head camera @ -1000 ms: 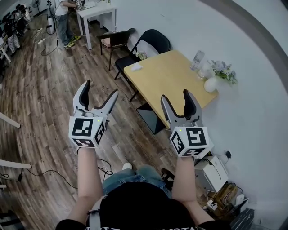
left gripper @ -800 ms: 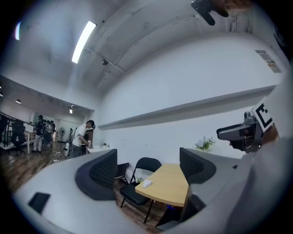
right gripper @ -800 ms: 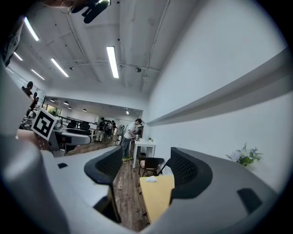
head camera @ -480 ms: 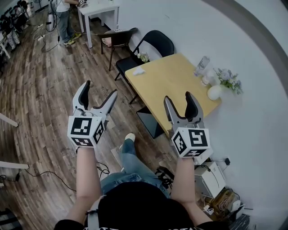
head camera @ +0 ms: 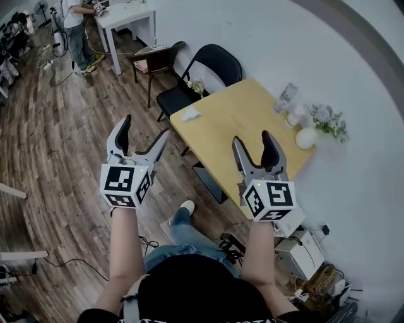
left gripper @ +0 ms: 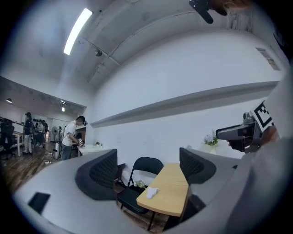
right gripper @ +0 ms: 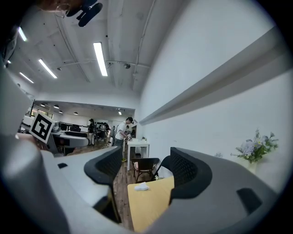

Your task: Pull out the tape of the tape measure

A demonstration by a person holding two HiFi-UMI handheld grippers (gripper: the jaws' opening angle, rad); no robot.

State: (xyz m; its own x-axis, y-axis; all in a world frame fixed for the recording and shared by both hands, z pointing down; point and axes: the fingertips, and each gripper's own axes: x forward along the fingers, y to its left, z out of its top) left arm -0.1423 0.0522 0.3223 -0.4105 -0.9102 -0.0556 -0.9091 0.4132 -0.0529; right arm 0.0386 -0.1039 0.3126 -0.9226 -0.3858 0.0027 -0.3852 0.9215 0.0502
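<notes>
Around you: a light wooden rectangular bench [head camera: 240, 120] set against a plain white wall [head camera: 265, 38].
A crumpled white cloth [head camera: 189, 114] lies near the bench's far corner. At its wall end you have a clear glass container [head camera: 286, 96], a round white vase [head camera: 306, 137] and pale flowers [head camera: 328, 118]. A black folding chair [head camera: 216, 60] stands at the far end with a small posy [head camera: 197, 85] on its seat, and a brown chair [head camera: 154, 58] stands beyond it. Farther off, a person [head camera: 72, 28] stands at a small white bench [head camera: 126, 14] on the dark wood-plank floor [head camera: 50, 139].
</notes>
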